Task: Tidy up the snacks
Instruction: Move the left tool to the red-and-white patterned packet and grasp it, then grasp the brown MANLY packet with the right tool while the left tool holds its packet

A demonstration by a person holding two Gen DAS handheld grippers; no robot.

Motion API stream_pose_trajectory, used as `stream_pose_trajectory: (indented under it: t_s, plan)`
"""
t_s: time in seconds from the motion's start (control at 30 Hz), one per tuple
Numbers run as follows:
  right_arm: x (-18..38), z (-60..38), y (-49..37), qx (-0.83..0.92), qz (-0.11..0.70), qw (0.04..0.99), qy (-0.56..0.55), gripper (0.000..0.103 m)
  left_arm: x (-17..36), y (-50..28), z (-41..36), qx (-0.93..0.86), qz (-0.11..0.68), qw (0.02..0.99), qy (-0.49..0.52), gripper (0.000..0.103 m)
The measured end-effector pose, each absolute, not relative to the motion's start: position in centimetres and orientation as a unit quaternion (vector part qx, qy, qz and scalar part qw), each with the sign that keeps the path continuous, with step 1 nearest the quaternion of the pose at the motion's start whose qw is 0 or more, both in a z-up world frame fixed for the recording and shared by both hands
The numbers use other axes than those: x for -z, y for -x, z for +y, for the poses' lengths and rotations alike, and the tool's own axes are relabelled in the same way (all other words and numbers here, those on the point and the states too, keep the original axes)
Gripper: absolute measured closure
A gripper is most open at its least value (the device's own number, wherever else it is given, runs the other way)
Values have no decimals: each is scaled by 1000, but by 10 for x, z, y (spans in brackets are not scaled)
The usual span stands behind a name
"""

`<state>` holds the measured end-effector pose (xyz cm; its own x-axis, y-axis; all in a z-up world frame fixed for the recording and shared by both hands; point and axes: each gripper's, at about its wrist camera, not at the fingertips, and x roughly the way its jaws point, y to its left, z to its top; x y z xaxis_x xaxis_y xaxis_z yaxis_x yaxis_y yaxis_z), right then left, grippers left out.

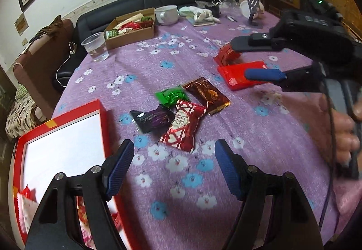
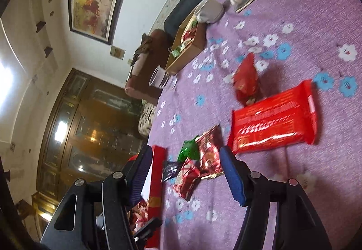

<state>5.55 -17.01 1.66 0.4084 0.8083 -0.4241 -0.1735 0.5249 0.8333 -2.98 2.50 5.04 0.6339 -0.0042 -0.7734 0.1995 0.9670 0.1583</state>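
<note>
Several wrapped snacks lie together on the purple flowered tablecloth: a dark red heart-pattern packet (image 1: 183, 125) (image 2: 186, 178), a black and purple one (image 1: 152, 119), a green one (image 1: 172, 95) (image 2: 189, 150) and a brown one (image 1: 207, 94) (image 2: 209, 155). A flat red packet (image 1: 239, 74) (image 2: 273, 118) and a smaller red packet (image 1: 227, 54) (image 2: 245, 80) lie further right. My left gripper (image 1: 174, 170) is open and empty, just short of the heart packet. My right gripper (image 1: 241, 58) (image 2: 184, 178) is open and empty above the red packets. A red box (image 1: 61, 148) (image 2: 156, 179) sits at the left.
A cardboard box of snacks (image 1: 132, 27) (image 2: 184, 46), a clear plastic cup (image 1: 95, 46) (image 2: 161, 79) and a white mug (image 1: 166, 14) (image 2: 209, 10) stand at the far side. Cloth, a phone stand (image 1: 253, 10) and small items lie beyond. A black sofa runs behind the table.
</note>
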Motion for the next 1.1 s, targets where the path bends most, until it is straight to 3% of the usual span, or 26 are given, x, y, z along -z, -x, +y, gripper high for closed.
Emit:
stream_pose_trajectory:
  t_s: [0.4, 0.47, 0.53, 0.67, 0.8, 1.1]
  plan:
    - [-16, -163, -53, -320, 448, 757, -351, 38, -26, -10, 11, 75, 464, 874, -126, 30]
    - [-16, -162, -53, -319, 448, 759, -349, 38, -23, -17, 13, 85, 473, 870, -113, 38]
    - [-17, -163, -53, -319, 447, 760, -348, 38, -17, -25, 13, 99, 483, 864, -103, 56]
    - [-17, -162, -54, -318, 448, 760, -347, 38, -14, -34, 15, 111, 480, 867, -78, 75]
    - [-21, -161, -52, -319, 442, 767, -338, 38, -14, -26, 16, 109, 472, 871, -79, 80]
    - [-25, -135, -48, -314, 436, 800, -267, 38, -30, 23, 29, 105, 447, 886, -63, 81]
